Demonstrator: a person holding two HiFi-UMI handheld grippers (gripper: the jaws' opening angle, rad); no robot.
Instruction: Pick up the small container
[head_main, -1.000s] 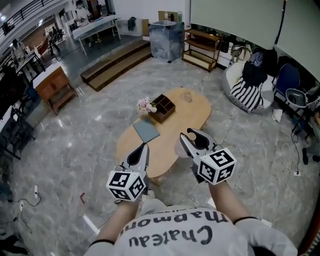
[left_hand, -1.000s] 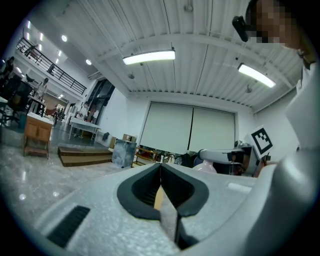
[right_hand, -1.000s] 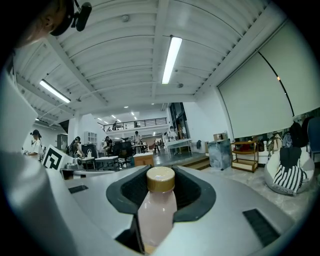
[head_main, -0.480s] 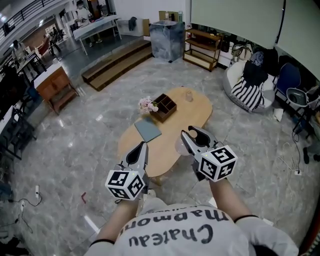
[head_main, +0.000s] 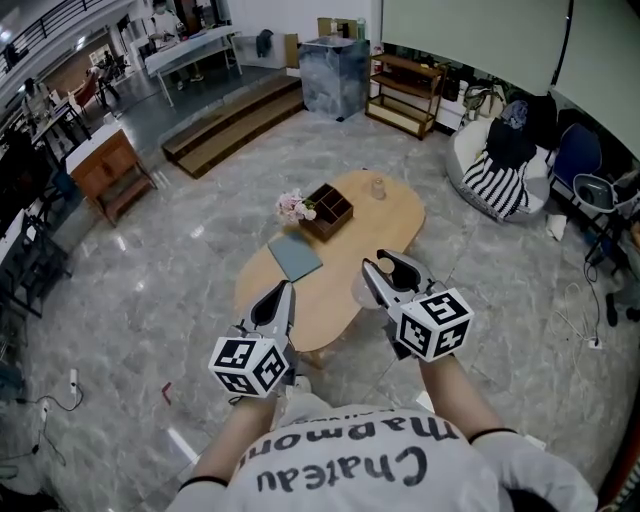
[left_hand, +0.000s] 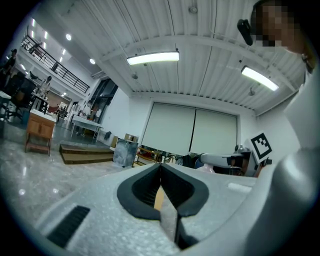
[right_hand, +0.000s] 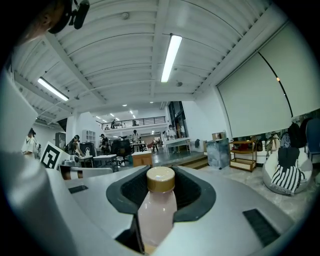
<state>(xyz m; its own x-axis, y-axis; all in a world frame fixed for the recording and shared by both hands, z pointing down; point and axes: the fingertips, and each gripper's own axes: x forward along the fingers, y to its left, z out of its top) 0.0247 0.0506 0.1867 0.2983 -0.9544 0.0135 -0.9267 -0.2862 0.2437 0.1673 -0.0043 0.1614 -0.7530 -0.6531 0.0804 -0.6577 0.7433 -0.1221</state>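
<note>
A small pale pink bottle (right_hand: 156, 212) with a gold cap (right_hand: 160, 178) stands upright between the jaws of my right gripper (right_hand: 161, 171), which is shut on it. From the head view the right gripper (head_main: 391, 272) hovers over the near right edge of the oval wooden table (head_main: 335, 292), and the bottle (head_main: 361, 291) shows only as a pale patch beside the jaw. My left gripper (head_main: 282, 297) hangs over the table's near left edge. Its jaws (left_hand: 161, 169) are pressed together with nothing between them.
On the table lie a grey-blue pad (head_main: 293, 258), a dark wooden compartment box (head_main: 328, 213), a bunch of pale flowers (head_main: 294, 208) and a small clear jar (head_main: 377, 188). Marble floor surrounds it. A low platform (head_main: 232, 122) and a shelf (head_main: 406, 97) stand farther back.
Almost nothing has changed: both grippers hold their places, the right one still closed on the bottle. The left gripper has sunk very slightly.
</note>
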